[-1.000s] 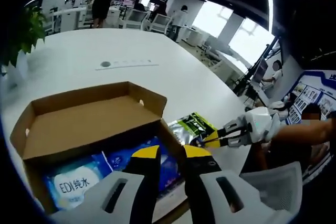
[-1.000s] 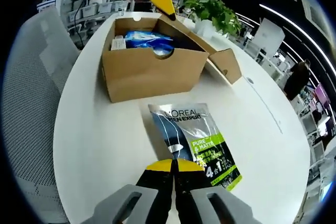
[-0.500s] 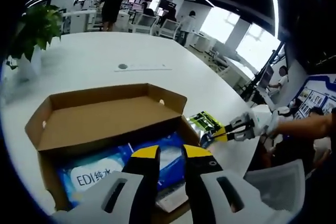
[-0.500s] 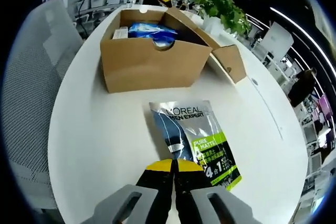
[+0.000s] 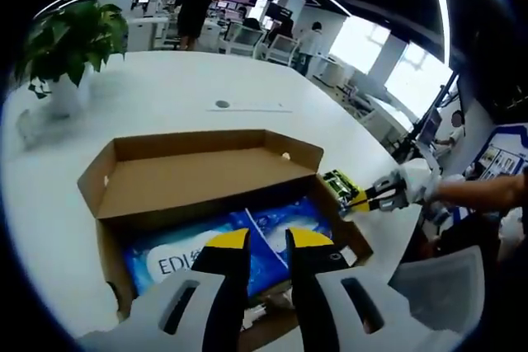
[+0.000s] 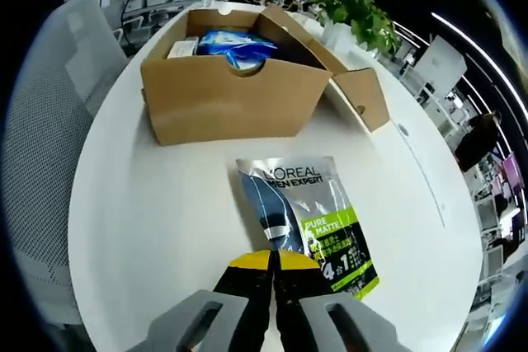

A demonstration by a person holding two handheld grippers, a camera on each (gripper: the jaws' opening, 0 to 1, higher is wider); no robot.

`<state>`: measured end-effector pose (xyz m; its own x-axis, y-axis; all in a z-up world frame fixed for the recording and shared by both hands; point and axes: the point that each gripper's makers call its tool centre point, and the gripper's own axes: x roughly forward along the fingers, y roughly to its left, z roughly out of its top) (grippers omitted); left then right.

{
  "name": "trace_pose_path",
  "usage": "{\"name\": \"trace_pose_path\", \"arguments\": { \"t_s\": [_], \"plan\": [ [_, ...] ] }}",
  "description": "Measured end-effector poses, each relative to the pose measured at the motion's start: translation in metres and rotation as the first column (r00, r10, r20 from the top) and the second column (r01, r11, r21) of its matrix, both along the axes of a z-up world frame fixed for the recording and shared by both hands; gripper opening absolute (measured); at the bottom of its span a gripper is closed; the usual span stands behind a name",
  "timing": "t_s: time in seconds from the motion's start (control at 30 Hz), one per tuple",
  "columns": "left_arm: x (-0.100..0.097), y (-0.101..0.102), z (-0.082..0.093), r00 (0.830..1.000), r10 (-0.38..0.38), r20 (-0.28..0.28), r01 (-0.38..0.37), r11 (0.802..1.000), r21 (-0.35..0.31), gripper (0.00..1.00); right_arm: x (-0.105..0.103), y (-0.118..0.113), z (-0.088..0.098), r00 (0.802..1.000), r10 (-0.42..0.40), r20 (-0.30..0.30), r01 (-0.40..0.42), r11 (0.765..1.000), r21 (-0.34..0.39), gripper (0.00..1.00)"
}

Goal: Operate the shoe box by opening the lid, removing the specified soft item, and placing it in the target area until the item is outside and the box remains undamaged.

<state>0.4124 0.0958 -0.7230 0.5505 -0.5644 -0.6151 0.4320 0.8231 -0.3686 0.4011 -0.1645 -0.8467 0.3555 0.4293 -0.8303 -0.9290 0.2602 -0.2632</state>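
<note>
White and smooth, the round desk (image 6: 165, 204) sits in an open office with a potted plant (image 5: 70, 39) at its far side. On it stands the shoe box (image 6: 235, 96), plain brown corrugated cardboard, its hinged lid (image 5: 194, 175) thrown back flat. Blue-and-white soft packs (image 5: 239, 241) printed with lettering lie inside, glossy and slightly puffed. Near the box on the bare desk lies the soft item, a flat foil pouch (image 6: 301, 224), silver and dark blue at the top with a bright green panel lower down, its surface shiny and faintly creased.

The right tool (image 6: 274, 263) pinches the pouch's near edge, yellow-tipped black jaws pressed together on it. The left tool (image 5: 268, 241) hovers above the open box, its jaws a narrow gap apart and holding nothing. A mesh chair back (image 6: 49, 121) stands beside the desk.
</note>
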Motion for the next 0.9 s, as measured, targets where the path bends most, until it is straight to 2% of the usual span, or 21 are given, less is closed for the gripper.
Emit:
{"name": "trace_pose_path", "arguments": {
  "t_s": [0.43,0.67,0.9],
  "plan": [
    [-0.006,0.031,-0.003,1.0,0.026,0.001,-0.026,0.999,0.034,0.17,-0.002,-0.001,0.001,0.999,-0.044,-0.017,0.044,0.999,0.014,0.0],
    [-0.007,0.045,-0.003,0.999,0.04,0.008,-0.04,0.998,0.055,0.17,-0.007,-0.003,0.001,0.999,-0.045,-0.018,0.045,0.999,-0.004,0.0],
    [-0.009,0.058,-0.002,0.999,0.047,0.017,-0.048,0.996,0.079,0.17,-0.01,-0.003,0.008,0.998,-0.063,-0.013,0.063,0.998,0.008,0.0]
  ]
}}
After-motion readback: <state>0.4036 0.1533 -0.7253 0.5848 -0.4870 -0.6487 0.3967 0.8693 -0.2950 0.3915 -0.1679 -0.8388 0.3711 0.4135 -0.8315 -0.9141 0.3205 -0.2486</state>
